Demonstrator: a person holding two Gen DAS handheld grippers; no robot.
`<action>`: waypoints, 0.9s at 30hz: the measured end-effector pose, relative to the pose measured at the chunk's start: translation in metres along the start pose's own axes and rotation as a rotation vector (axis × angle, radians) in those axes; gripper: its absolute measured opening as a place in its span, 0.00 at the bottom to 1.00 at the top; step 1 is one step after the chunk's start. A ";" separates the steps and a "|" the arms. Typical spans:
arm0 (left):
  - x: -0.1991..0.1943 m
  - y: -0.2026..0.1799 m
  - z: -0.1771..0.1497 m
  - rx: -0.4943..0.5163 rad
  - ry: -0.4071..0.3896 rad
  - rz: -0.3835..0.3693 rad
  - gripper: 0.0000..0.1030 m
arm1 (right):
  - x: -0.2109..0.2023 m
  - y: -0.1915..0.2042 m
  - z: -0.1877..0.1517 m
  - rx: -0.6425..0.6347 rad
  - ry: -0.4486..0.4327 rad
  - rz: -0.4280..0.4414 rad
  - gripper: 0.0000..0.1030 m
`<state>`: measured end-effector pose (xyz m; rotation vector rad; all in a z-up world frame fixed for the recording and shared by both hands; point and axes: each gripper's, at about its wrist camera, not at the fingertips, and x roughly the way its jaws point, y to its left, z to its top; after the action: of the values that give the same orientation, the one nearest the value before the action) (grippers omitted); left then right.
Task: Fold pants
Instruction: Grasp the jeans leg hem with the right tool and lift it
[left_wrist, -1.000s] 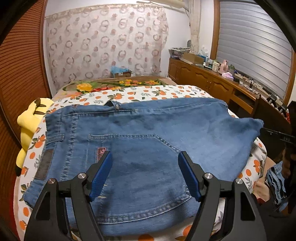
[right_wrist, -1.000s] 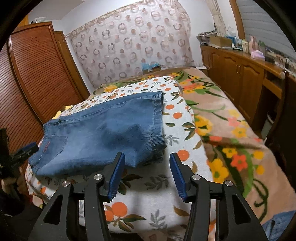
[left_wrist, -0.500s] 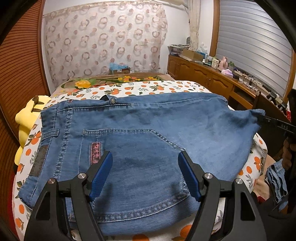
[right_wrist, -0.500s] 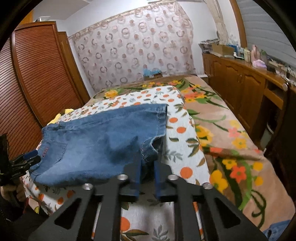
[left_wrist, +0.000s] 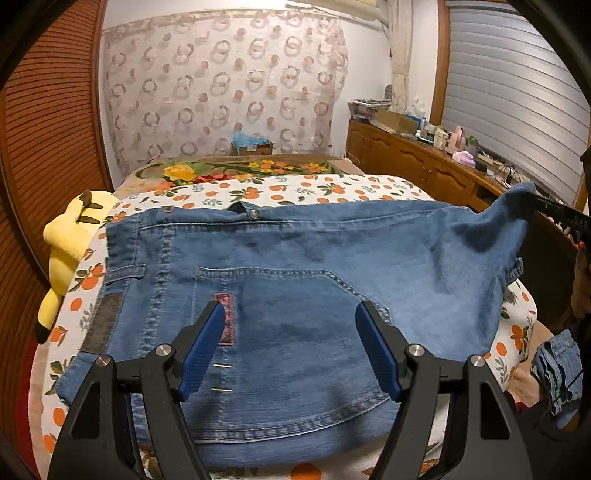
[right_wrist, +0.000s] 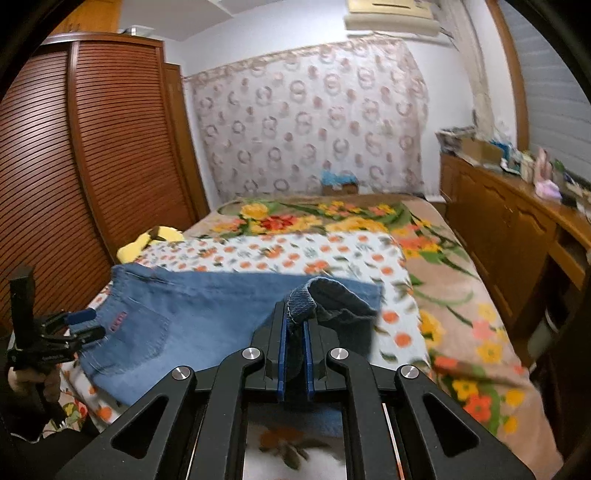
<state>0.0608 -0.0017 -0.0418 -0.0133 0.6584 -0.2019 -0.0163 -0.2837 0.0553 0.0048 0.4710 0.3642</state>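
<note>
We had the jeans (left_wrist: 295, 280) lying flat on the orange-print bedspread (left_wrist: 332, 190), already folded short. Our right gripper (right_wrist: 294, 341) was clenched on the leg-end corner, raised off the bed (a fold just starting, we judged); carrying it toward the waistband comes next. Our left gripper (left_wrist: 291, 347) hung released over the back pocket (left_wrist: 288, 306).

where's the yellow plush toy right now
In the left wrist view the yellow plush toy lies at the bed's left edge, beside the jeans' waistband, against the wooden wardrobe.
</note>
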 end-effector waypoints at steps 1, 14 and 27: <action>-0.001 0.002 0.000 -0.004 -0.003 0.003 0.72 | 0.000 0.004 0.002 -0.010 -0.005 0.010 0.07; -0.018 0.033 0.003 -0.038 -0.037 0.048 0.72 | 0.032 0.066 0.037 -0.146 -0.042 0.175 0.07; -0.035 0.068 -0.002 -0.089 -0.063 0.100 0.72 | 0.086 0.116 0.065 -0.295 -0.004 0.399 0.07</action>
<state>0.0448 0.0715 -0.0274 -0.0719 0.6036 -0.0750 0.0443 -0.1404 0.0850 -0.1893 0.4076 0.8226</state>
